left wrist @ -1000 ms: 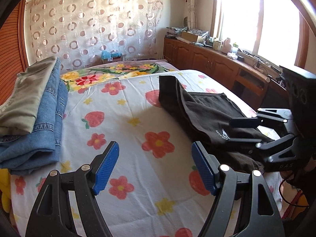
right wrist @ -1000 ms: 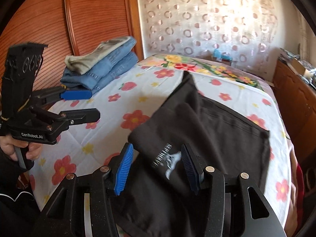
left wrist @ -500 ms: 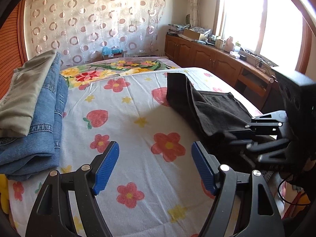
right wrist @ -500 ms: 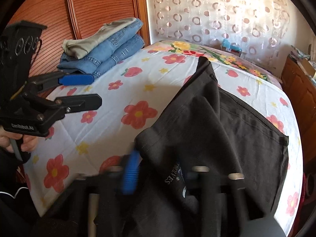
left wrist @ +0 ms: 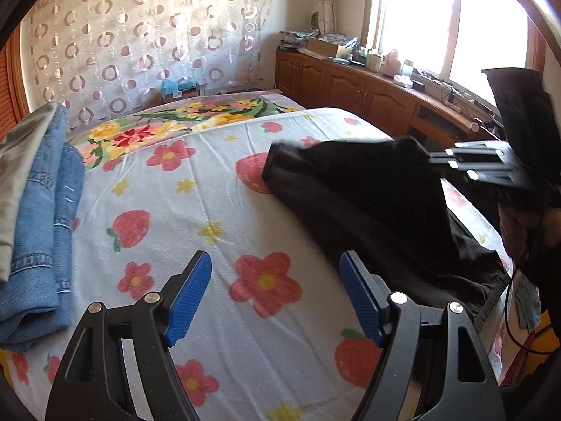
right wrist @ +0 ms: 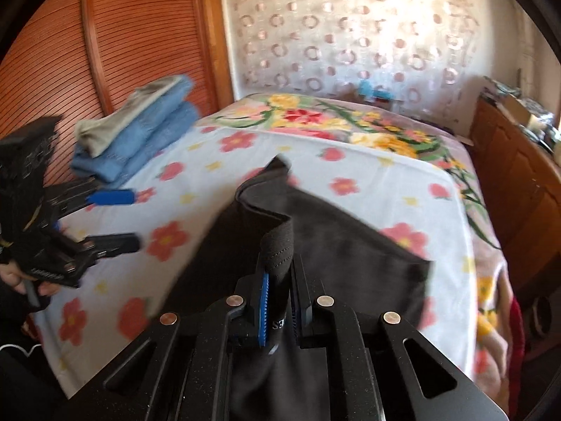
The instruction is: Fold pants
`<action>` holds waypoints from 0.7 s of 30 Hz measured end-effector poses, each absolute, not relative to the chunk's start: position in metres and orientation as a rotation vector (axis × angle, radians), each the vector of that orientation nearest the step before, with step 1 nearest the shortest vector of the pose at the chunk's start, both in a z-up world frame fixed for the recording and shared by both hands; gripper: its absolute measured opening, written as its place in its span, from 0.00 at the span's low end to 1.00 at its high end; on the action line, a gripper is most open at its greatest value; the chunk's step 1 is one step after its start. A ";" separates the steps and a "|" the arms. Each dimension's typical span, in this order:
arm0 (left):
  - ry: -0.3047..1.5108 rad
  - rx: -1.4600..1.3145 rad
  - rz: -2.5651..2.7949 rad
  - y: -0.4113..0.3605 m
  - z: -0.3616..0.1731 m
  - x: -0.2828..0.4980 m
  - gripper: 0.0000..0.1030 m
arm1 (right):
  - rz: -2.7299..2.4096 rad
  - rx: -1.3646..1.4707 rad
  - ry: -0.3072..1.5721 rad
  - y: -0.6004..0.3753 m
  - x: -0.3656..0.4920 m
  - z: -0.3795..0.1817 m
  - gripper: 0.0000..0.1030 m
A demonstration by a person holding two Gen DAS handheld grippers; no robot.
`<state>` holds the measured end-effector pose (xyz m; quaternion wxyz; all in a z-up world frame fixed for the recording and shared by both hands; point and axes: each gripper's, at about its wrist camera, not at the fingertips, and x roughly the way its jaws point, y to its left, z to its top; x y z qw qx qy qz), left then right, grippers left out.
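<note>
A bed (left wrist: 245, 189) with a flower-and-strawberry sheet fills both views, its near edge cut off behind the grippers. The black pants (left wrist: 368, 203) lie along the bed's window-side edge, one end lifted off the sheet; their far hem is blurred and the waist end is hidden below the right gripper (right wrist: 280, 301), whose jaws are closing on a fold of the black cloth, pads already pressing it. A stack of folded jeans (left wrist: 45, 231) with a pale garment on top sits at the opposite edge by the wooden panel, partly out of frame. The left gripper (left wrist: 275, 298) hangs over bare sheet, jaws spread wide, nothing between them
</note>
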<state>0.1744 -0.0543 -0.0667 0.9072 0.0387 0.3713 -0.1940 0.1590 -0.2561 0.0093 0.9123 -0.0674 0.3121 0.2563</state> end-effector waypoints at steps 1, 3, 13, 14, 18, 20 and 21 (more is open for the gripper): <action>0.771 0.084 -0.403 -0.056 -0.067 0.175 0.74 | 0.504 -0.132 0.647 -0.264 0.164 0.007 0.10; 0.776 0.091 -0.406 -0.059 -0.068 0.175 0.74 | 0.468 -0.127 0.654 -0.274 0.171 0.004 0.10; 0.791 0.091 -0.401 -0.065 -0.068 0.184 0.74 | 0.352 -0.032 0.692 -0.302 0.194 -0.008 0.44; 0.796 0.093 -0.404 -0.066 -0.069 0.185 0.74 | 0.351 -0.018 0.689 -0.303 0.193 -0.009 0.45; 0.807 0.106 -0.417 -0.072 -0.070 0.190 0.74 | 0.374 -0.008 0.697 -0.300 0.192 -0.008 0.45; 0.806 0.110 -0.423 -0.075 -0.068 0.196 0.74 | 0.395 -0.009 0.708 -0.298 0.191 -0.010 0.45; 0.806 0.112 -0.422 -0.076 -0.067 0.199 0.74 | 0.400 -0.007 0.713 -0.301 0.195 -0.010 0.45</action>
